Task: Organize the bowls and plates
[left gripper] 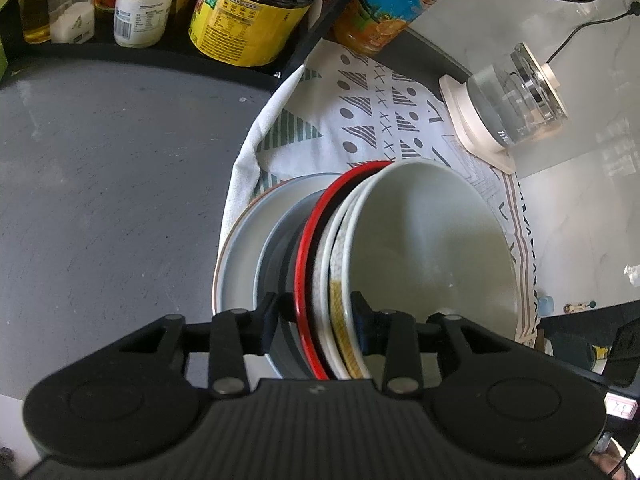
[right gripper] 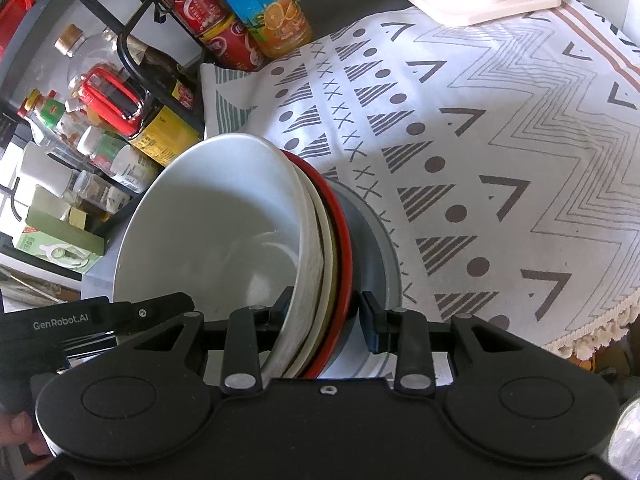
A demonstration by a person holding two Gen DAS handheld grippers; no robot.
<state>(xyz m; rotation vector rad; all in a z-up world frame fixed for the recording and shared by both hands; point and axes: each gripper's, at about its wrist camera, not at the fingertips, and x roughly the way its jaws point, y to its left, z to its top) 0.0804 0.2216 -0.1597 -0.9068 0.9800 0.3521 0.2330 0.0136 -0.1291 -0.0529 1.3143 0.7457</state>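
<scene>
A nested stack of bowls sits on grey plates: a white bowl (left gripper: 432, 240) on top, a patterned white and yellow bowl (left gripper: 340, 320) under it, then a red-rimmed black bowl (left gripper: 306, 280). My left gripper (left gripper: 316, 316) is shut on the rims of this stack on one side. My right gripper (right gripper: 324, 312) is shut on the same stack (right gripper: 224, 232) on the opposite side; its right finger stands slightly off the red rim (right gripper: 344, 240). Grey plates (left gripper: 248, 248) lie beneath, also in the right wrist view (right gripper: 380, 248).
A patterned cloth (right gripper: 480, 140) covers the table's right part; dark bare tabletop (left gripper: 112, 180) lies left. A rack with bottles and jars (left gripper: 248, 12) stands behind. A glass kettle on a white base (left gripper: 516, 104) stands at the back right.
</scene>
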